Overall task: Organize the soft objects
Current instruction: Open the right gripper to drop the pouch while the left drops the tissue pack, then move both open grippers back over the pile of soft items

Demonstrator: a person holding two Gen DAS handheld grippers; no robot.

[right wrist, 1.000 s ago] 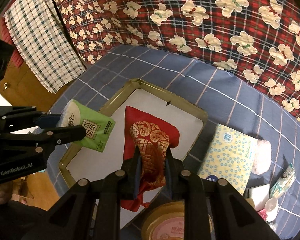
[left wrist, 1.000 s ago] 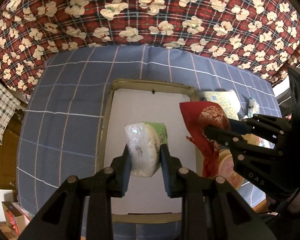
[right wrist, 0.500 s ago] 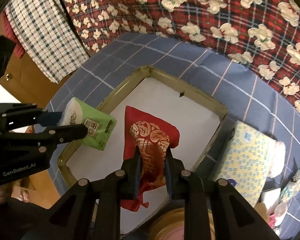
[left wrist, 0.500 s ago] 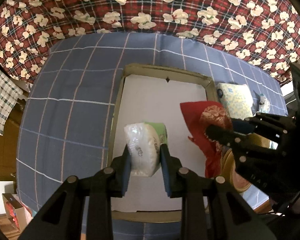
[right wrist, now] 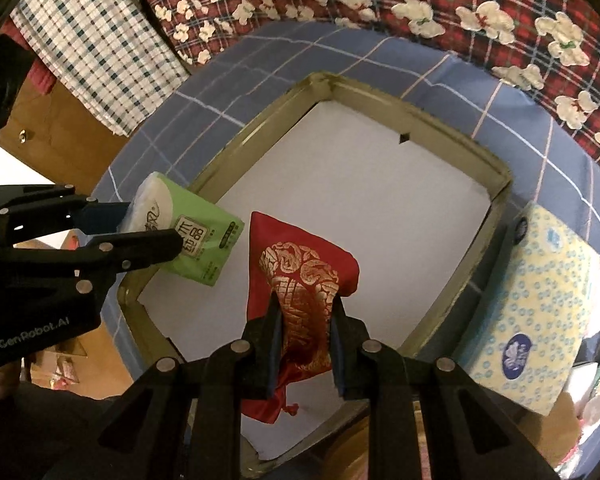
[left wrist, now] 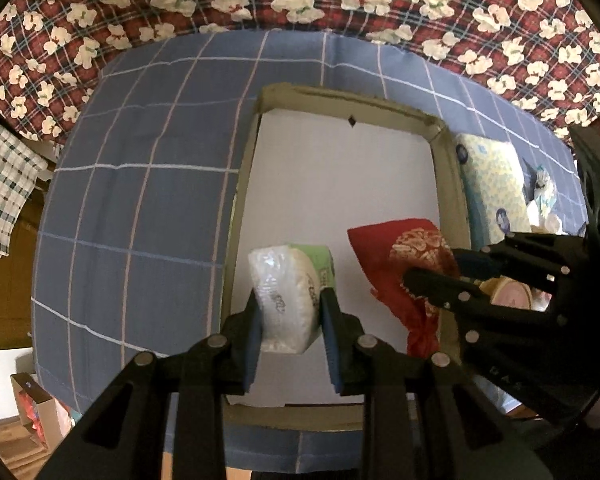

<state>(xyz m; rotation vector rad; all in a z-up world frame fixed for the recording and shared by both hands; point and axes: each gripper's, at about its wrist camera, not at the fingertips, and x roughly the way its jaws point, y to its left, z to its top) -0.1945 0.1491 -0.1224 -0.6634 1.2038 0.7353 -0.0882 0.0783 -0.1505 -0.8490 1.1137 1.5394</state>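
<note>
The left gripper (left wrist: pixel 287 316) is clenched on a green tissue pack (left wrist: pixel 287 296), its pads pressing the two broad faces near the white plastic end. The pack hangs over the tray (left wrist: pixel 243 184) at about 8 o'clock of the white floor, close to the left rim. It looks light and squashy; the wrapper is glossy, so a grip across the middle of the flat faces should hold better than a pinch at a corner, where the film could slide or crumple.

The right gripper (right wrist: pixel 306 324) is closed on a red pouch (right wrist: pixel 300 280) with gold embroidery, nipping it at the narrow gathered neck while the wider body fans out ahead of the fingers. The pouch sits over the tray's 6 o'clock area in the right wrist view; whether its lower tail touches the floor I cannot tell. It is limp cloth, light, and will droop and fold wherever it is not supported, so the bunched neck is the sensible hold.

At 3 o'clock, just outside the tray on the blue checked cloth (left wrist: pixel 139 200), lies a yellow tissue pack (right wrist: pixel 540 308), also soft.
</note>
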